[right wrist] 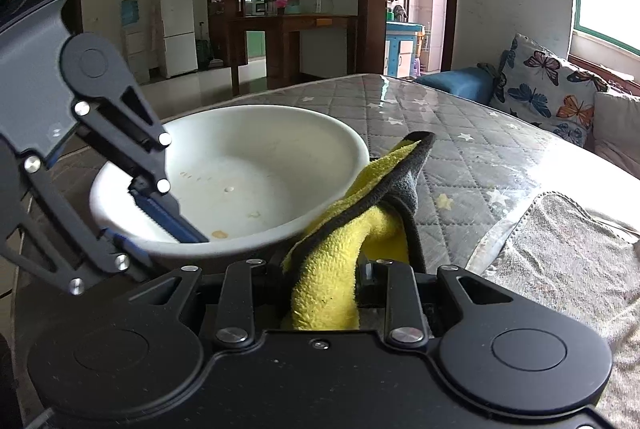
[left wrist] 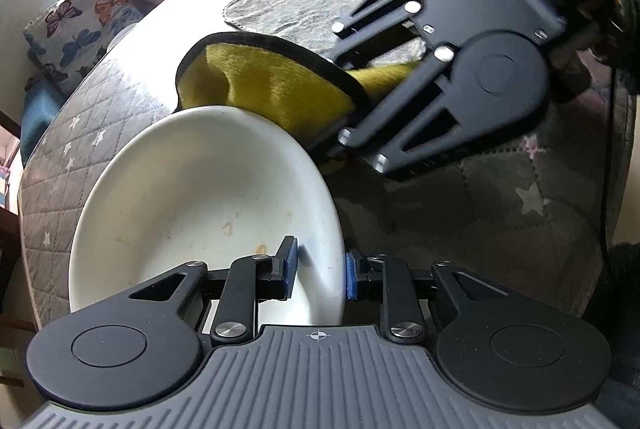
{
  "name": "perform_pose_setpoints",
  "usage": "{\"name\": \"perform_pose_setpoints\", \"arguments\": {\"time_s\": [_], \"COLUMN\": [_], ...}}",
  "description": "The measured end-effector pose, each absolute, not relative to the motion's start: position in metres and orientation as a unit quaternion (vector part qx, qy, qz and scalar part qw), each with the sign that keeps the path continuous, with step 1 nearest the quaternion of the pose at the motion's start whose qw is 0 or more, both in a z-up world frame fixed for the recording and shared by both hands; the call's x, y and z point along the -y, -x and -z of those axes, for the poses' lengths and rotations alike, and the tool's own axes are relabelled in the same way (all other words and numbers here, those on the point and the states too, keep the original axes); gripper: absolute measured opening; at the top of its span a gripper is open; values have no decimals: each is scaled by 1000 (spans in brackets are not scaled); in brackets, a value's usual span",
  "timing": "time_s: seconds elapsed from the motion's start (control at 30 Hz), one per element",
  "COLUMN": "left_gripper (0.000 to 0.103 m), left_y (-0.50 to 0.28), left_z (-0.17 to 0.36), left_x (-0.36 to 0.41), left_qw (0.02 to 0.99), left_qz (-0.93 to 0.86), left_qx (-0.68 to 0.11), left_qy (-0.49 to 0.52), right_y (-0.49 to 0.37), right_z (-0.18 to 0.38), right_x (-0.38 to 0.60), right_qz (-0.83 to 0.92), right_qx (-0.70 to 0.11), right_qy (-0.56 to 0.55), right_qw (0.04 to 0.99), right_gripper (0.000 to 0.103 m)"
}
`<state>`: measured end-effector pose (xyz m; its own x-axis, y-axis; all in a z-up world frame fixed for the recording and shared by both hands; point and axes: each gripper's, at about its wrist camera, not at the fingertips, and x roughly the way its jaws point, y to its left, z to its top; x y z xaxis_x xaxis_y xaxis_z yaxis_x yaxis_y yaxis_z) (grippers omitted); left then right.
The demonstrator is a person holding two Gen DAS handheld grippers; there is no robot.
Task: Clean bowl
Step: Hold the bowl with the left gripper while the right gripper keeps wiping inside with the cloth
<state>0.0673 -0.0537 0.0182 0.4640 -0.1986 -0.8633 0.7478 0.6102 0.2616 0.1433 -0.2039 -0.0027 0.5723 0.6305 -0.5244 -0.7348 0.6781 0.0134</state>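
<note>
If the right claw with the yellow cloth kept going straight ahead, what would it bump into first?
Probably the white bowl. The right claw is shut on the yellow cloth, whose front end already lies against the bowl's near rim, so the cloth would likely press on it first. Depth is hard to judge.

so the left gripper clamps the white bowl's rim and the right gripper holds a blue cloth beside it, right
Not quite: the cloth in the right gripper is yellow with a dark edge, not blue, as the right wrist view shows. The left gripper does clamp the round white bowl at its rim.

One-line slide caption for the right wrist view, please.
Right hand-held gripper clamps a yellow cloth beside the stained white bowl, whose rim the left hand-held gripper pinches.
</note>
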Motion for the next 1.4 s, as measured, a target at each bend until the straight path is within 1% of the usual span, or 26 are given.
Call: {"name": "perform_pose_setpoints", "arguments": {"time_s": [0.33, 0.7, 1.1, 1.17, 1.4], "left_gripper": [25, 25, 24, 24, 24], "left_y": [-77, -105, -92, -92, -89], "left_z": [-32, -28, -25, -25, -24], "left_x": [65, 64, 56, 55, 53], "left_qw": [800, 790, 780, 781, 779], "left_qz": [300, 317, 340, 341, 345], "left_qx": [-408, -408, -397, -396, -393], "left_qy": [-322, -330, -342, -342, -346], "right_y": [-125, -123, -124, -111, -126], "right_z": [2, 1, -1, 1, 1], "right_x": [204, 212, 211, 216, 213], "right_qz": [-399, -397, -403, -403, -397], "right_qx": [-253, -253, -252, -250, -251], "right_qy": [105, 102, 105, 104, 103], "right_qw": [875, 876, 873, 874, 877], "right_gripper": [31, 31, 31, 31, 31]}}
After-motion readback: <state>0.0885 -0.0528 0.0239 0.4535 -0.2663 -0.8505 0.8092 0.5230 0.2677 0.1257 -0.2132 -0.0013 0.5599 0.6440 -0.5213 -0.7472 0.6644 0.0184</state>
